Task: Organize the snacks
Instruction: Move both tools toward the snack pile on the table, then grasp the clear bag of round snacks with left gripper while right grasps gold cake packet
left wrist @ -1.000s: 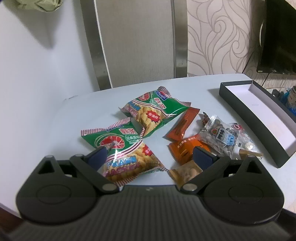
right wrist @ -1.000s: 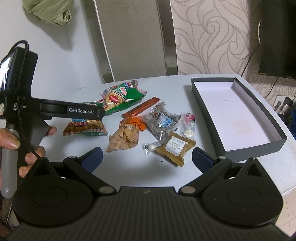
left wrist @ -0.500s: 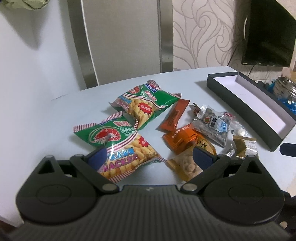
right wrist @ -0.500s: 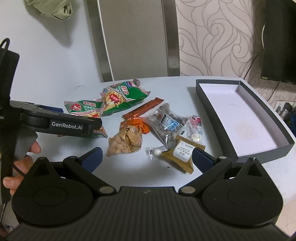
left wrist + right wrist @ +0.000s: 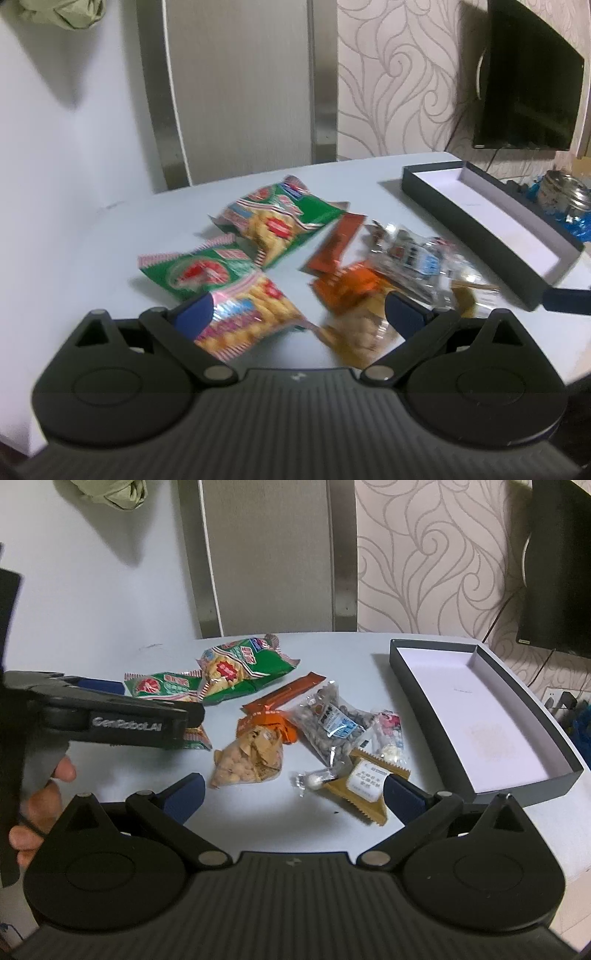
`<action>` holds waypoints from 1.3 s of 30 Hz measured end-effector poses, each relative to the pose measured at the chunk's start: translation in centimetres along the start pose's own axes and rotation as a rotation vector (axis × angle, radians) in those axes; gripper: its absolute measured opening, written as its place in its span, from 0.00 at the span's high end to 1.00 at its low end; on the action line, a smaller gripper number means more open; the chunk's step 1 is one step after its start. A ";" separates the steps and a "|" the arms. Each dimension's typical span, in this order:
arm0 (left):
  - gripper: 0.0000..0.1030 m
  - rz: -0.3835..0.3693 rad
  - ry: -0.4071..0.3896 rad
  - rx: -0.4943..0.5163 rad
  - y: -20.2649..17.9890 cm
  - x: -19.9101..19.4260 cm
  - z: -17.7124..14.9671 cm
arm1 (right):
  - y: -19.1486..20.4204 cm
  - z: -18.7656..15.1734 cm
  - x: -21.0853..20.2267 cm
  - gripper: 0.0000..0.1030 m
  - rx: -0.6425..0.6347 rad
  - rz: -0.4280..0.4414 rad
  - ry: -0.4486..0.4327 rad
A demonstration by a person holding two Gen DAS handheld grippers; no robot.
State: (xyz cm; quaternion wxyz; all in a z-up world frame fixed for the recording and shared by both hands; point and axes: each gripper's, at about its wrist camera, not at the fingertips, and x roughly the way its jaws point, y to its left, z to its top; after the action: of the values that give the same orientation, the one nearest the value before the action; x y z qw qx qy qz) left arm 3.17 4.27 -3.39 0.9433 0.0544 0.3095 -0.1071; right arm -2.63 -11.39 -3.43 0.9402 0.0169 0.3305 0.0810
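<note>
Both grippers hover over a pale desk (image 5: 110,664) strewn with snacks, and both are released, jaws spread wide with nothing between them. The left gripper (image 5: 295,314) sits low over the near left of the pile, its view blurred. The right gripper (image 5: 291,790) hangs above the near edge, fingertips framing a peanut bag (image 5: 249,760) on the left and a brown biscuit pack (image 5: 364,786) on the right.

From the right wrist view, the left gripper (image 5: 122,690) reaches in from the left, held by a hand (image 5: 40,801), and covers part of the near prawn cracker bag (image 5: 166,685). A second green cracker bag (image 5: 243,668) lies just behind it, overlapping its right end. To their right lies an orange stick pack (image 5: 286,696), with an orange pouch (image 5: 267,722) below it touching the peanut bag. A clear bag of dark nuts (image 5: 332,720) lies at the middle right, beside a small clear candy bag (image 5: 389,734). A wrapped white sweet (image 5: 314,779) lies just left of the biscuit pack.

An open dark box (image 5: 413,672) with a white inside stands on the right of the desk, apart from the pile, holding no snacks. A black screen (image 5: 528,81) hangs on the patterned wall at far right
</note>
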 end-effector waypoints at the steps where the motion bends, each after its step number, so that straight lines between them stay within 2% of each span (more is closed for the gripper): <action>1: 0.02 -0.013 -0.001 0.001 -0.4 0.0 -0.2 | -0.3 -0.1 0.1 0.00 -0.005 0.000 -0.001; 10: 0.03 -0.032 -0.024 0.030 -3.0 1.2 -0.3 | -3.0 0.3 1.5 0.00 -0.060 0.018 0.021; 17: 0.24 -0.070 0.012 0.091 -4.3 3.2 -1.1 | -4.4 -0.2 2.8 0.00 -0.087 0.039 0.047; 23: 0.24 -0.079 0.061 0.045 -3.9 4.8 -1.5 | -5.3 -0.5 4.0 0.00 -0.094 0.049 0.066; 25: 0.21 -0.075 0.067 0.051 -3.9 5.2 -1.6 | -5.3 -0.5 4.3 0.00 -0.105 0.053 0.069; 32: 0.24 -0.075 0.091 0.090 -4.1 6.0 -1.7 | -5.0 -0.7 5.8 0.00 -0.178 0.064 0.072; 36: 0.35 -0.107 0.119 0.089 -4.0 6.6 -2.0 | -5.2 -0.7 6.5 0.00 -0.195 0.055 0.072; 39: 0.36 -0.106 0.111 0.103 -4.1 6.6 -2.1 | -5.6 -0.5 7.2 0.10 -0.186 0.050 0.085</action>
State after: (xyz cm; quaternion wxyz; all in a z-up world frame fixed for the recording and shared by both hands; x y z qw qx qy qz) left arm 6.15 -0.50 -9.15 0.9137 0.0922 0.3577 -0.1692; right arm 3.34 -15.75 -8.78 0.9206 -0.0655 0.3604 0.1355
